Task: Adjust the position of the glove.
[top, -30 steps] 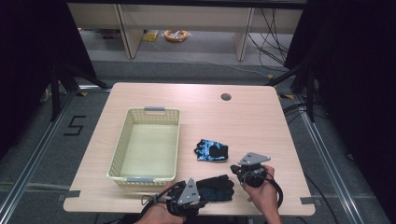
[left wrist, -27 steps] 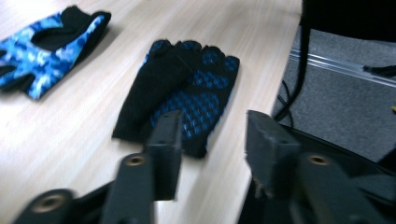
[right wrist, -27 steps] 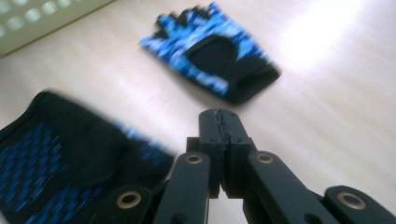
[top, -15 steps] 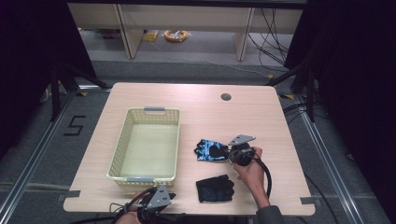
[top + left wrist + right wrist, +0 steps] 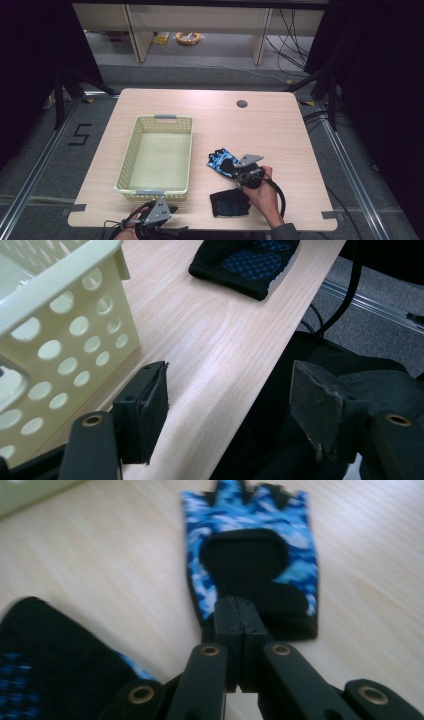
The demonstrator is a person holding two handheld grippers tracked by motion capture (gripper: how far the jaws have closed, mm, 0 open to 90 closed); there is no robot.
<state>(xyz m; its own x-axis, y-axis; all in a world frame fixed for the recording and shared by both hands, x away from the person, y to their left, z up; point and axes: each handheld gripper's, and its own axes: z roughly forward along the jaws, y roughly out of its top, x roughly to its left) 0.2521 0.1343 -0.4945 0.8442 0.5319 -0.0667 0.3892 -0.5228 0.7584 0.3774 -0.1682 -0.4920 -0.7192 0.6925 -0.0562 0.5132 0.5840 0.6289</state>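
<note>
— Right gripper (image 5: 243, 630) has its jaws pressed flat together, nothing between them, tip just over the wrist edge of the blue glove (image 5: 252, 555). Whether it touches the cloth I cannot tell.

— And that glove?

— Fingerless, soft fabric, blue camouflage with a black palm patch. It lies flat on the table (image 5: 280, 125), right of the basket (image 5: 127, 165), finger stubs pointing away from the gripper, long axis running along the jaws.

— The other glove?

— Black glove (image 5: 229, 203), with a blue dotted grip pattern, lies flat near the front edge, just beside the right hand (image 5: 265, 192).

— Left gripper (image 5: 230, 410)?

— Jaws wide apart, empty, having just opened, at the front edge beside the perforated cream plastic basket.
</note>
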